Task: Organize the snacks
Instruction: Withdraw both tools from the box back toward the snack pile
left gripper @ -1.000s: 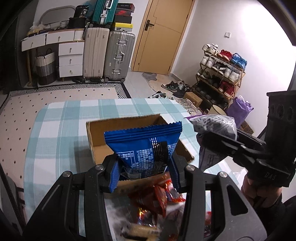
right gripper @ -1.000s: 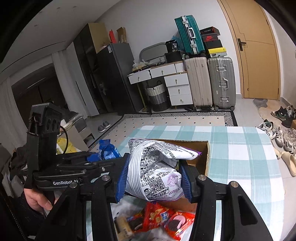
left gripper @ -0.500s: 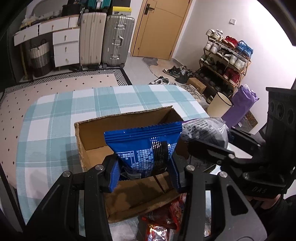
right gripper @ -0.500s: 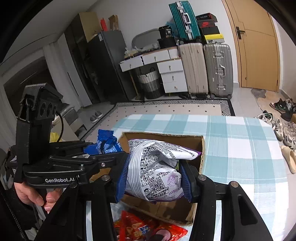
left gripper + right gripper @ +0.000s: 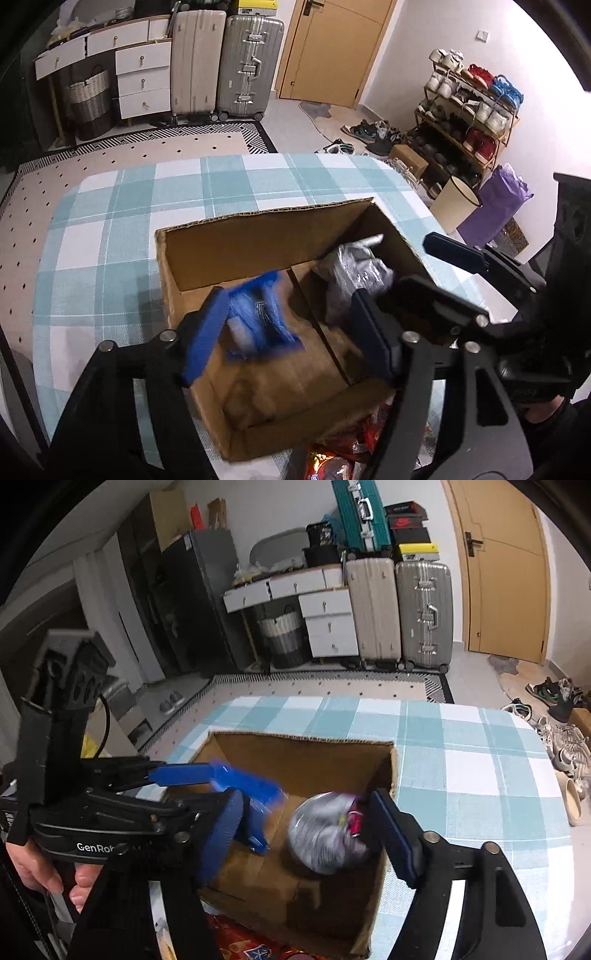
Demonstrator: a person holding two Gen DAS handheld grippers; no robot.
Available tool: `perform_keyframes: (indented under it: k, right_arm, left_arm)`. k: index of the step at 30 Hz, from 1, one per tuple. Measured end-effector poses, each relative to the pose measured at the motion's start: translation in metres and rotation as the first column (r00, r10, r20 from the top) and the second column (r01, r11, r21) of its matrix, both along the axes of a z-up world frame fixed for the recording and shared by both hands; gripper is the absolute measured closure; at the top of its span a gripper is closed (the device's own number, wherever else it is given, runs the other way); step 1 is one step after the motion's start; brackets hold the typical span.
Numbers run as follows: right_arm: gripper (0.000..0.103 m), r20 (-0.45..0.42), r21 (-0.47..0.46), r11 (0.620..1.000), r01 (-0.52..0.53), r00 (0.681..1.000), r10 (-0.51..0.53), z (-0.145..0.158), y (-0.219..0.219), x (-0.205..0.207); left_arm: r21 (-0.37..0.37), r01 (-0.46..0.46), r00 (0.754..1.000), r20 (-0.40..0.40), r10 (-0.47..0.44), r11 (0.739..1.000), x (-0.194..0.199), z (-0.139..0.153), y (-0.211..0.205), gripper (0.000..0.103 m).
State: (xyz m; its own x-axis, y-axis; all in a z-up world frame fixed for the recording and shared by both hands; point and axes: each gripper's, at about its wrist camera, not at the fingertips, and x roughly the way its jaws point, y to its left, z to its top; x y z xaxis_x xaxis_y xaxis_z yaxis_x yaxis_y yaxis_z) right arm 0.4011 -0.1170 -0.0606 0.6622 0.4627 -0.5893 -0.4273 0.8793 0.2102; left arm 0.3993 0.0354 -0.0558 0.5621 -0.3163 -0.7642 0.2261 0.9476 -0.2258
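a: item one, cardboard box [image 5: 258, 243], open top, on the checked tablecloth [image 5: 110, 236]. far wall upright with a ragged cut edge; near wall low, close to the table's near side.

b: contents?

a: two packets. blue snack packet [image 5: 258, 314], blurred, in the box's left part, between the pads of the left gripper [image 5: 291, 332] but not pressed by them. grey printed snack bag [image 5: 325, 834], also blurred, in the right part, against the right wall.

b: jaws, left side?

a: opening. blue pads stand apart, packet loose between them, closer to the left pad.

b: and the right gripper [image 5: 306, 834]?

a: opening as well. its pads are spread, the grey bag sits in the gap, no pad squeezing it. whether the bag brushes the right-hand pad i cannot tell, too blurred.

b: clearances?

a: both grippers crowd over the box mouth, side by side. in the right wrist view the left gripper's fingers [image 5: 192, 771] reach across the box's left rim, just beside the right gripper's left pad. little spare room between the two tools. a hand [image 5: 40, 875] holds the left gripper's handle at the frame's lower left.

b: outside the box?

a: red snack wrappers [image 5: 354, 443] on the cloth just beside the box's near wall. wide bare cloth beyond the far wall and to the left of the box. table edge rounds off on the right, with a pale bin [image 5: 454, 206] and a purple bag [image 5: 495, 206] on the floor past it.
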Motion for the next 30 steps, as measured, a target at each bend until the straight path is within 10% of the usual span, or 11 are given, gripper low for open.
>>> perform_keyframes:
  k: [30]
  right_arm:
    - [0.013,0.223,0.05,0.999,0.023,0.974,-0.033,0.084,-0.036,-0.188]
  left_arm:
    - [0.041,-0.074,0.983,0.174,0.066,0.996,-0.186,0.081,0.001,0.015]
